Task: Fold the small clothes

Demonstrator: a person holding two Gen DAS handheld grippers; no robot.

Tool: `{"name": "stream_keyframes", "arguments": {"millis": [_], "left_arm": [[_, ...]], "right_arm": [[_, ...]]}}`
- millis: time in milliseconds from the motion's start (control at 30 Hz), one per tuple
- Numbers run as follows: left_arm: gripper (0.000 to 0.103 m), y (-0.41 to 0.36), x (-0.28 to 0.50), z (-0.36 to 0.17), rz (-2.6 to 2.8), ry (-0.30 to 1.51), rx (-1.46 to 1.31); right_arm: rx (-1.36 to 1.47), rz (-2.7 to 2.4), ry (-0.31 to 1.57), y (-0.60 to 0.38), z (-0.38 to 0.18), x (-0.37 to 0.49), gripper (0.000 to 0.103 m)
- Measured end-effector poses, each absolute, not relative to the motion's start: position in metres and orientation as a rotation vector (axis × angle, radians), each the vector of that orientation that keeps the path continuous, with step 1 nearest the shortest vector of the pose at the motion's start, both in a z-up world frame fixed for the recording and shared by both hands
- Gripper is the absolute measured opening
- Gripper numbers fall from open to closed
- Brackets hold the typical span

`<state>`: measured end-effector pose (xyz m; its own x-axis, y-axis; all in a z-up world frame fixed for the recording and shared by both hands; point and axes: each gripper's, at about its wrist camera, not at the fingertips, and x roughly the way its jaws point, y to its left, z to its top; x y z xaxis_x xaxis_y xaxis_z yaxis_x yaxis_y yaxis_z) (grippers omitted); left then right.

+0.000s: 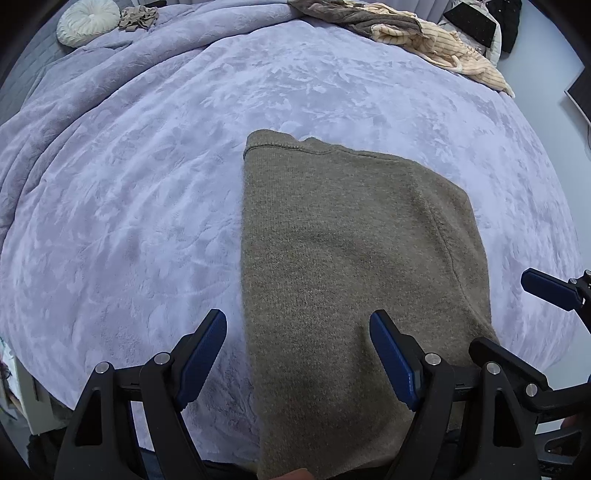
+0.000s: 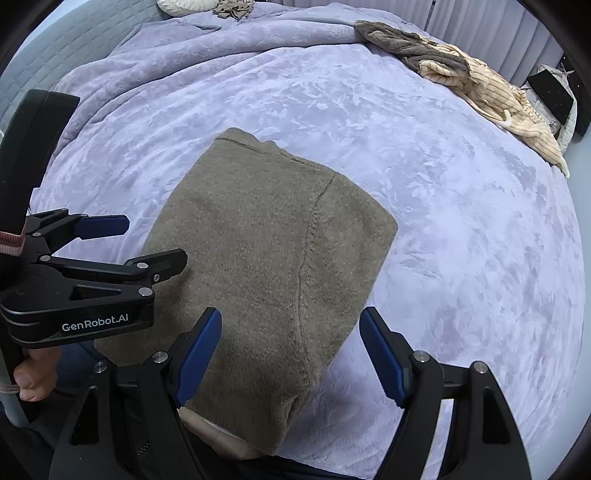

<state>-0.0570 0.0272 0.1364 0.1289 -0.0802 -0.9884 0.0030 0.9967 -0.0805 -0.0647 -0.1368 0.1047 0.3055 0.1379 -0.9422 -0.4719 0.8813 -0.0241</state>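
An olive-brown knit garment [image 1: 340,266] lies folded flat on the lavender bedspread [image 1: 147,184], reaching the near edge. It also shows in the right wrist view [image 2: 266,266]. My left gripper [image 1: 298,325] is open, its jaws wide apart above the garment's near left part, holding nothing. My right gripper [image 2: 291,325] is open over the garment's near right part, also empty. The left gripper is visible from the side in the right wrist view [image 2: 110,243], and a blue fingertip of the right gripper [image 1: 546,288] shows at the right edge of the left wrist view.
A pile of beige striped and grey clothes [image 1: 424,37] lies at the bed's far right corner, also seen in the right wrist view [image 2: 480,81]. A round white cushion [image 1: 88,20] and a small crumpled tan cloth [image 1: 138,18] lie at the far left.
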Motion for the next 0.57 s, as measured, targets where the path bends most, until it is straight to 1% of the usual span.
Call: {"name": "stream_keyframes", "arguments": {"millis": [567], "left_arm": [[0.081,0.0275,-0.0574,0.1384,-0.059,1.428,-0.059]], "right_arm": [[-0.328,0.422,1.197,-0.1309,0.1062,-0.0628,0.080]]}}
